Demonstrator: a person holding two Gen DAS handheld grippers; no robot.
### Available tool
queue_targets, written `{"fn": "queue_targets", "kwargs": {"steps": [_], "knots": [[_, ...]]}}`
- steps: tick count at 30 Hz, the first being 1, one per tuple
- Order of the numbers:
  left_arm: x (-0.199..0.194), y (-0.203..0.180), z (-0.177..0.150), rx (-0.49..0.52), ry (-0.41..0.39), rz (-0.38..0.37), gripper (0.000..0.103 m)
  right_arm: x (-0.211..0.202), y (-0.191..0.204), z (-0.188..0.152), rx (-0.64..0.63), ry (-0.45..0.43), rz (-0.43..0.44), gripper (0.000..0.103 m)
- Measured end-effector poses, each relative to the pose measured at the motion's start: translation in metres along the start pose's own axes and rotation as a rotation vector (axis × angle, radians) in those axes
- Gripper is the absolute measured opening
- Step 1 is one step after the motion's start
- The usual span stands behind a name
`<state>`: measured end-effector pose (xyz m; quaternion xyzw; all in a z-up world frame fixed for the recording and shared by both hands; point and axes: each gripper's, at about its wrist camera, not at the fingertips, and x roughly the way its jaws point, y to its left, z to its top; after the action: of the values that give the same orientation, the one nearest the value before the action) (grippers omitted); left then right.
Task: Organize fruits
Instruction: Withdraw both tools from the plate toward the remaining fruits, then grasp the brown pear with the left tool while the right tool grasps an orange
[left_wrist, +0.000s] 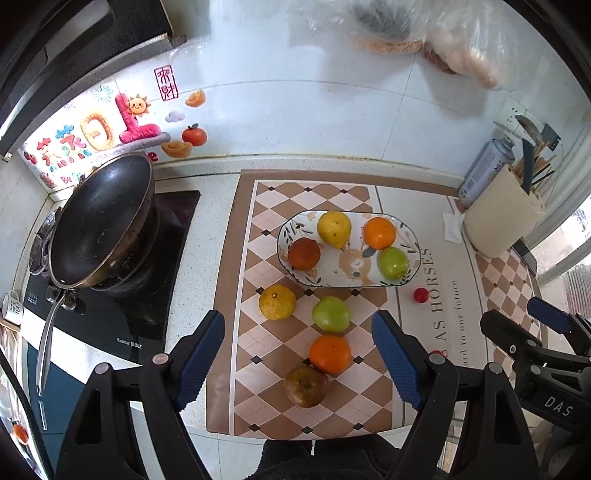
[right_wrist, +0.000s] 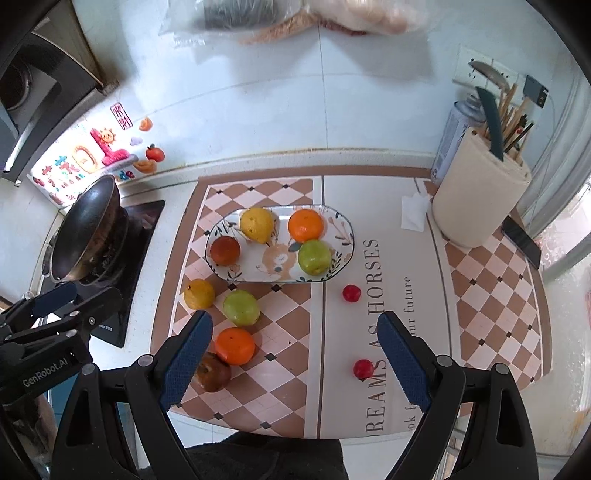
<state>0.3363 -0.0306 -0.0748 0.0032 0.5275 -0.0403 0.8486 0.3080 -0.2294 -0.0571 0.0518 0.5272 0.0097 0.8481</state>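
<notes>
- The left gripper (left_wrist: 298, 360) is seen nearest the lens, its blue-padded jaws spread wide with nothing gripped; it is held above the mat, and the loose fruits are framed in the gap between the fingers.
- The right gripper (right_wrist: 295, 363) is likewise held with its jaws apart and empty, above the mat's lettered panel.
- A brown pear (left_wrist: 306, 386) is shown nearest on the checkered mat (left_wrist: 266, 221), touching an orange (left_wrist: 330, 354) just beyond it.
- A green apple (left_wrist: 331, 314) and a yellow citrus fruit (left_wrist: 277, 302) are laid side by side further on, near the plate.
- Two small red fruits are shown on the lettered panel: one (right_wrist: 363, 369) close to the right gripper's finger, the other (right_wrist: 351, 293) just off the plate's near right corner.
- The patterned plate (left_wrist: 354, 269) is set at the centre of the mat; four fruits are held on it: a dark red fruit (left_wrist: 303, 253) at near left, a yellow pear (left_wrist: 334, 229) at far left, a second orange (left_wrist: 379, 233) at far right, and a second green apple (left_wrist: 393, 262) at near right.
- A black wok (left_wrist: 101, 225) is seen on the stove to the left.
- A cream utensil holder (right_wrist: 480, 192) is placed at far right, with a folded tissue (right_wrist: 414, 212) beside it.
</notes>
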Motion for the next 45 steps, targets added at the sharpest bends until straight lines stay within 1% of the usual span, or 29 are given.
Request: {"fn": "queue_targets", "kwargs": {"steps": [4, 7, 10, 13, 14, 15, 16, 18, 19, 22, 26, 29, 33, 34, 36, 37, 38, 40, 41, 43, 45], "knots": [[-0.007, -0.004, 0.000, 0.005, -0.015, -0.006, 0.081, -0.007, 0.002, -0.002, -0.001, -0.013, 0.000, 0.093], [-0.009, -0.005, 0.001, 0.006, -0.020, -0.010, 0.081, -0.006, 0.003, -0.002, 0.005, -0.005, 0.005, 0.093], [-0.008, -0.005, 0.002, 0.001, -0.019, -0.010, 0.081, -0.001, 0.001, -0.003, 0.021, 0.011, 0.017, 0.093], [-0.001, -0.004, 0.004, 0.000, -0.004, 0.013, 0.081, 0.011, 0.000, -0.004, 0.037, 0.034, 0.032, 0.093], [0.005, -0.004, 0.004, 0.006, 0.010, 0.032, 0.087, 0.017, 0.000, -0.004, 0.041, 0.043, 0.039, 0.093], [0.009, -0.002, 0.003, 0.008, 0.016, 0.049, 0.098, 0.024, -0.001, -0.005, 0.044, 0.056, 0.045, 0.093], [0.015, 0.000, 0.003, 0.010, 0.021, 0.066, 0.099, 0.031, -0.001, -0.005, 0.046, 0.070, 0.054, 0.093], [0.029, 0.006, -0.001, 0.007, 0.038, 0.106, 0.099, 0.050, 0.001, -0.006, 0.051, 0.107, 0.087, 0.093], [0.039, 0.010, -0.002, 0.005, 0.056, 0.138, 0.099, 0.062, 0.003, -0.007, 0.054, 0.129, 0.103, 0.093], [0.066, 0.024, -0.008, -0.008, 0.103, 0.208, 0.099, 0.106, 0.012, -0.014, 0.053, 0.222, 0.160, 0.093], [0.108, 0.043, -0.020, -0.029, 0.195, 0.270, 0.099, 0.177, 0.025, -0.030, 0.069, 0.371, 0.217, 0.093], [0.135, 0.054, -0.029, -0.046, 0.262, 0.295, 0.099, 0.223, 0.035, -0.042, 0.079, 0.475, 0.234, 0.093], [0.161, 0.066, -0.041, -0.072, 0.334, 0.298, 0.099, 0.263, 0.050, -0.054, 0.066, 0.545, 0.245, 0.092], [0.167, 0.069, -0.043, -0.084, 0.352, 0.287, 0.099, 0.268, 0.054, -0.055, 0.054, 0.553, 0.243, 0.089], [0.177, 0.075, -0.048, -0.099, 0.379, 0.297, 0.099, 0.280, 0.062, -0.060, 0.024, 0.566, 0.247, 0.082], [0.183, 0.078, -0.051, -0.109, 0.396, 0.287, 0.099, 0.284, 0.064, -0.062, 0.022, 0.573, 0.259, 0.075], [0.187, 0.080, -0.053, -0.116, 0.411, 0.283, 0.099, 0.287, 0.067, -0.064, 0.015, 0.577, 0.271, 0.070], [0.191, 0.081, -0.056, -0.121, 0.427, 0.277, 0.099, 0.284, 0.069, -0.065, -0.013, 0.559, 0.267, 0.066], [0.192, 0.081, -0.056, -0.118, 0.429, 0.275, 0.099, 0.281, 0.069, -0.066, -0.027, 0.556, 0.252, 0.066], [0.189, 0.078, -0.056, -0.109, 0.428, 0.260, 0.099, 0.276, 0.060, -0.067, -0.024, 0.547, 0.248, 0.066], [0.183, 0.070, -0.055, -0.098, 0.424, 0.227, 0.099, 0.266, 0.045, -0.063, -0.005, 0.545, 0.244, 0.066]]}}
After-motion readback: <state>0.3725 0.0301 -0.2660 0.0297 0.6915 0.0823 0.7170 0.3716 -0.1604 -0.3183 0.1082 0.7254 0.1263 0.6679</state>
